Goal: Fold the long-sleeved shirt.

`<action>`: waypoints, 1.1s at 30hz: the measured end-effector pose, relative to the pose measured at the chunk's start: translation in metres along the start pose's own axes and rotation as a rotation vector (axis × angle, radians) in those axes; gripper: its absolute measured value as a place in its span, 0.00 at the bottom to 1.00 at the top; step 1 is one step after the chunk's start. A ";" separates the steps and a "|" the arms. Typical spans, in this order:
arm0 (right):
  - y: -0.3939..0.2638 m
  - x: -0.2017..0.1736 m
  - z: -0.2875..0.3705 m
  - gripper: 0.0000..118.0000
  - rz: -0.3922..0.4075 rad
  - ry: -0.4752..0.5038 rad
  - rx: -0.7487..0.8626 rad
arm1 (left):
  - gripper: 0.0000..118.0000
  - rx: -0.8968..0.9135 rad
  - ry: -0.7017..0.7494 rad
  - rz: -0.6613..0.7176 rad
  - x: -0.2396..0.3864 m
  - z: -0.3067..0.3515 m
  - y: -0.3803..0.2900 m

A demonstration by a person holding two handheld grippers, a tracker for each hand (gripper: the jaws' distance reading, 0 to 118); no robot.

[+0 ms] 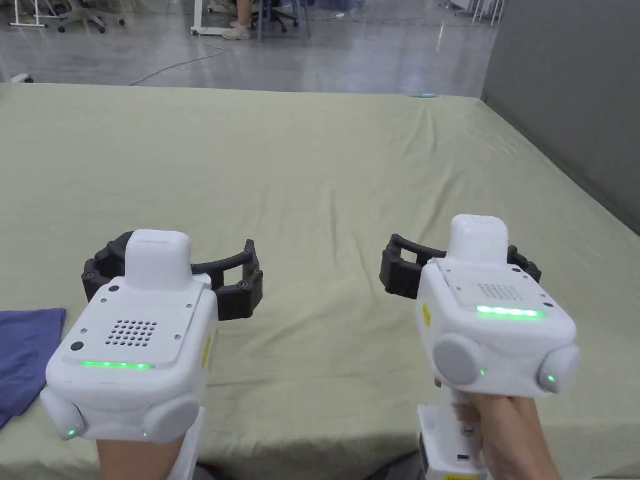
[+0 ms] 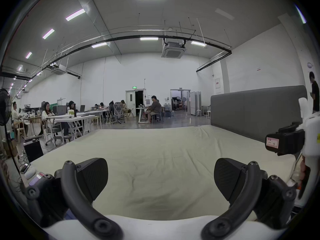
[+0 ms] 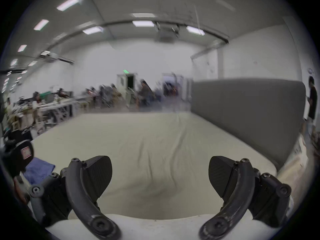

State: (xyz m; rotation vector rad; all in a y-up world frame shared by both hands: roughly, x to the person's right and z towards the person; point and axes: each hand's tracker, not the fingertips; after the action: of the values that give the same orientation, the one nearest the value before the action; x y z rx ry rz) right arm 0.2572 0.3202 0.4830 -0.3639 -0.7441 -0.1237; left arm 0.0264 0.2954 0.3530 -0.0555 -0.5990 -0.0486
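We hold the left gripper (image 1: 172,278) and the right gripper (image 1: 459,265) side by side above the near edge of a bed (image 1: 325,169) dressed in a pale green sheet, both sets of jaws spread wide apart with nothing between them. The blue long-sleeved shirt (image 1: 25,356) lies bunched at the bed's near left corner, beyond the left gripper and well clear of the bare middle of the sheet; from the right gripper view the same blue cloth (image 3: 39,170) sits low at the left, just past the other tool. A grey padded panel (image 1: 562,112) runs along the bed's right edge, and people work at desks across the hall behind the far edge.

By our reading, the fold has not begun: this is the opening step, with the garment still to be fetched. The next move calls for swinging both grippers left, closing the jaws on two well-separated points of the cloth, such as the shoulders or the hem, and drawing it to the open centre to spread it flat. How the shirt is bunched we cannot tell, since most of it is cut off.
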 end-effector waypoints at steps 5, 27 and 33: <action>0.011 -0.012 -0.003 0.95 0.064 -0.050 -0.156 | 1.00 -0.009 0.003 -0.002 0.000 -0.003 0.000; -0.024 0.002 0.016 0.97 0.165 0.046 0.402 | 1.00 -0.033 0.007 -0.011 0.002 -0.005 -0.006; -0.020 0.010 0.012 0.97 0.113 0.069 0.343 | 1.00 -0.027 0.004 -0.005 0.000 -0.003 -0.006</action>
State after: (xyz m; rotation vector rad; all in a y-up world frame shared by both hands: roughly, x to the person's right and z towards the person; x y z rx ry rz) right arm 0.2523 0.3064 0.5033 -0.0739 -0.6602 0.0978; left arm 0.0278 0.2895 0.3510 -0.0801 -0.5942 -0.0615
